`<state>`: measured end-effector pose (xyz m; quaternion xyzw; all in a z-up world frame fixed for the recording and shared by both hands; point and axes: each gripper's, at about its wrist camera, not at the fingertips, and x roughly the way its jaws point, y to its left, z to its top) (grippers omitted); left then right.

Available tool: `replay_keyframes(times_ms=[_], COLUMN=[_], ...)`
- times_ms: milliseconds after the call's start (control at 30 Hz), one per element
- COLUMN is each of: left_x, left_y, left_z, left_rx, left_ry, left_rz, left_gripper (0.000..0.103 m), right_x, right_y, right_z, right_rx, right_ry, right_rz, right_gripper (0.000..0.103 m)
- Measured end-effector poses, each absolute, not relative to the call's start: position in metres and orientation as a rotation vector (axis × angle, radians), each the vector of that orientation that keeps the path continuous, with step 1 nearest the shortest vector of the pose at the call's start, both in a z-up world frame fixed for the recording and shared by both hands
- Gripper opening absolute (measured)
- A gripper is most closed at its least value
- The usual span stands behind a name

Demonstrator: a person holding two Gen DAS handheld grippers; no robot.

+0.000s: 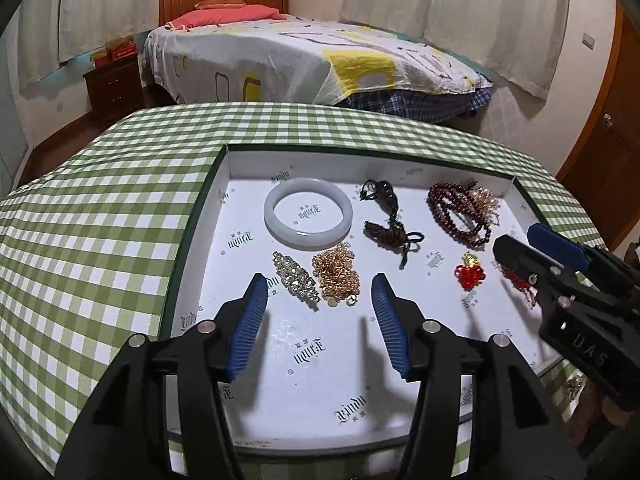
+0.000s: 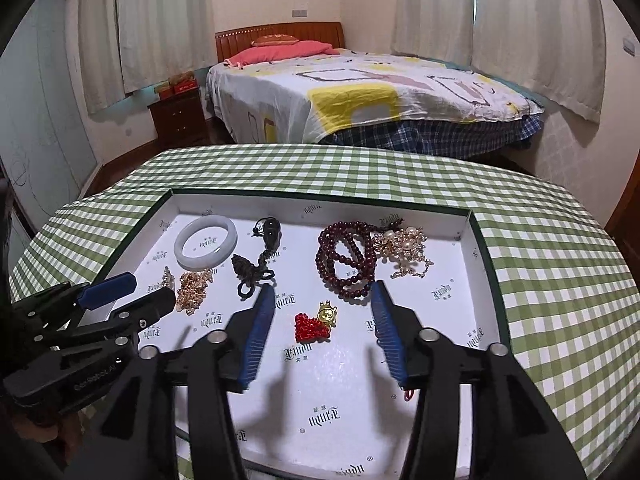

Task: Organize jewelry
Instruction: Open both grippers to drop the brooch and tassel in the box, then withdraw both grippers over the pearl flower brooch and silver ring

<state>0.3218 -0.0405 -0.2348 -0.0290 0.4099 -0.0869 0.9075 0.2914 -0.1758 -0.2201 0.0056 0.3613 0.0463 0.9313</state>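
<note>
While both grippers' fingers gape empty, red charm (image 2: 314, 325) lies between right fingers (image 2: 256, 332).

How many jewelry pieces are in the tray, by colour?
White: 1, bangle
Silver: 1, rhinestone clip
Gold: 2, gold chain pile, pearl-and-gold chain
Dark brown/black: 1, knotted cord pendant
Dark red: 1, bead strand
Bright red: 1, red beaded charm
Total: 7
</note>
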Motion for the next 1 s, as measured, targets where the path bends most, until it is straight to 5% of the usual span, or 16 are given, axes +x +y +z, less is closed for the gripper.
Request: replay_keyframes(times_ms=[1000], left_x=[0.221], left_y=[-0.035], left_z=[-0.221], left_rx=[-0.044], left_ry=[0.829], left_rz=[-0.179], left_gripper=[0.059], right_x=[0.196], right_y=[-0.206], right_z=[-0.204], right_rx=[0.057], right_ry=[0.704], right_rz=[0.032], right_gripper=[0.053])
